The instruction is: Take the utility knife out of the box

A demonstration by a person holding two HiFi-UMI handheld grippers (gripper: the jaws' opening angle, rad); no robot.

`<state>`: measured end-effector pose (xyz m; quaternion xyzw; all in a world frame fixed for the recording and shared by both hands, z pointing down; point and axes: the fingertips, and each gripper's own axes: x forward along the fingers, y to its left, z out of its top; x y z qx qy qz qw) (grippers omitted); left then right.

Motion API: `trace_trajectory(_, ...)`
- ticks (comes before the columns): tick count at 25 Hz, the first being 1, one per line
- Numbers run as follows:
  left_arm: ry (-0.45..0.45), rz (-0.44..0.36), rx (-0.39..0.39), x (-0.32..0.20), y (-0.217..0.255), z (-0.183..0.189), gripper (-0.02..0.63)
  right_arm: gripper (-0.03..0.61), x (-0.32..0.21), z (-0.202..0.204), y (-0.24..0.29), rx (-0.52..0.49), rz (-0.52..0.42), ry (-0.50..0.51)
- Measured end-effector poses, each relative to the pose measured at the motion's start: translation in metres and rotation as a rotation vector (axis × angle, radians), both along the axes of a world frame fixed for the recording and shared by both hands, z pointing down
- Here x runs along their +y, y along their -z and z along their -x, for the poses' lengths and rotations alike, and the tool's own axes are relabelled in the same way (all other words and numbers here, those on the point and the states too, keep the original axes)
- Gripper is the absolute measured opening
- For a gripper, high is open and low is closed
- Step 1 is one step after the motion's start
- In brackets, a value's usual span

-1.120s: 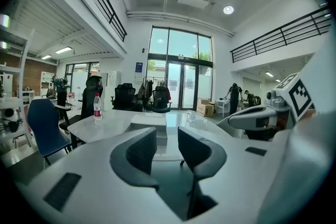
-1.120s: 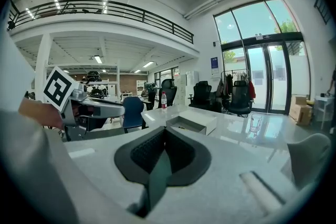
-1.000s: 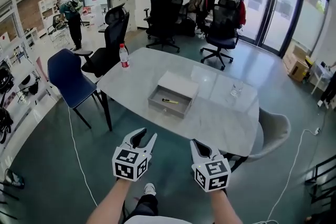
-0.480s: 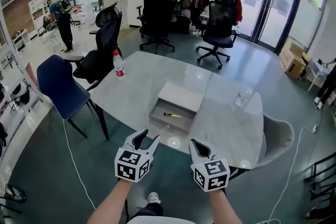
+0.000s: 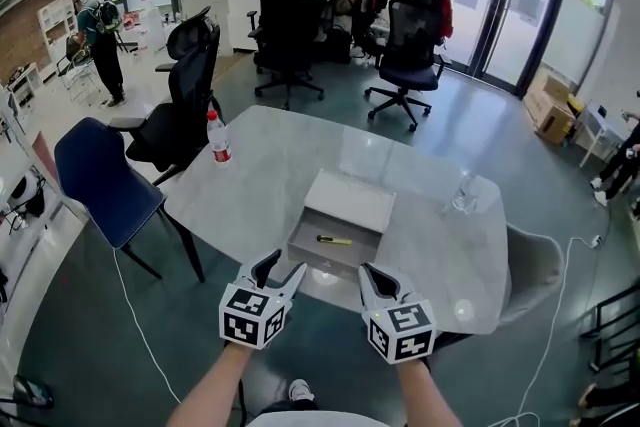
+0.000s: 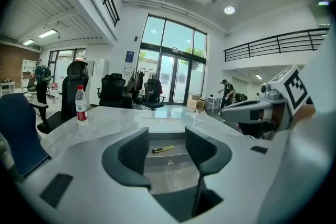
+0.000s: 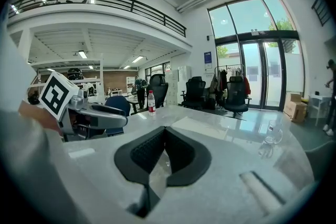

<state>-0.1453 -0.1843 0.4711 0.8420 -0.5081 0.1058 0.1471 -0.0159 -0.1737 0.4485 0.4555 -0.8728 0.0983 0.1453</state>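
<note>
A yellow and black utility knife (image 5: 334,239) lies inside an open grey box (image 5: 311,249) near the front edge of the marble table (image 5: 260,177); the box's white lid (image 5: 350,200) lies just behind it. My left gripper (image 5: 282,265) hovers at the table edge, short of the box, its jaws opening with nothing between them. In the left gripper view the knife (image 6: 163,149) shows through the gap of the left gripper (image 6: 167,137). My right gripper (image 5: 368,273) is beside it, short of the box, shut and empty; in its own view the right gripper (image 7: 164,132) has its pads meeting.
A water bottle (image 5: 217,137) stands at the table's left edge and a glass (image 5: 461,192) at the right. A blue chair (image 5: 95,180) and a black office chair (image 5: 185,105) stand left of the table. A person (image 5: 100,45) stands far back left.
Both grippers have come forward to the near edge of the table, so the box sits much closer to them. The left jaws stand wider apart than before.
</note>
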Motion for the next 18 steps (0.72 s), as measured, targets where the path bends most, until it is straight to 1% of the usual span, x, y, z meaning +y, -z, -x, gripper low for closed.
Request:
trace_trajectory(5,-0.046,0.014,-0.011,-0.020,-0.008,0.002,0.201,0.005,-0.016,0.005,0.000,0.003,-0.007,-0.025)
trace_trajectory(9,-0.123,0.027,-0.038,-0.031,-0.014,-0.006,0.202,0.005,-0.024,0.003,0.005,0.007,-0.019,-0.050)
trace_trajectory(12,-0.198,0.026,-0.074,-0.038,-0.016,-0.015,0.202,0.005,-0.028,-0.001,0.009,0.010,-0.029,-0.068)
trace_trajectory(18,-0.296,0.036,-0.160,-0.054,-0.023,-0.031,0.202,0.005,-0.038,-0.010,0.008,0.004,-0.034,-0.091)
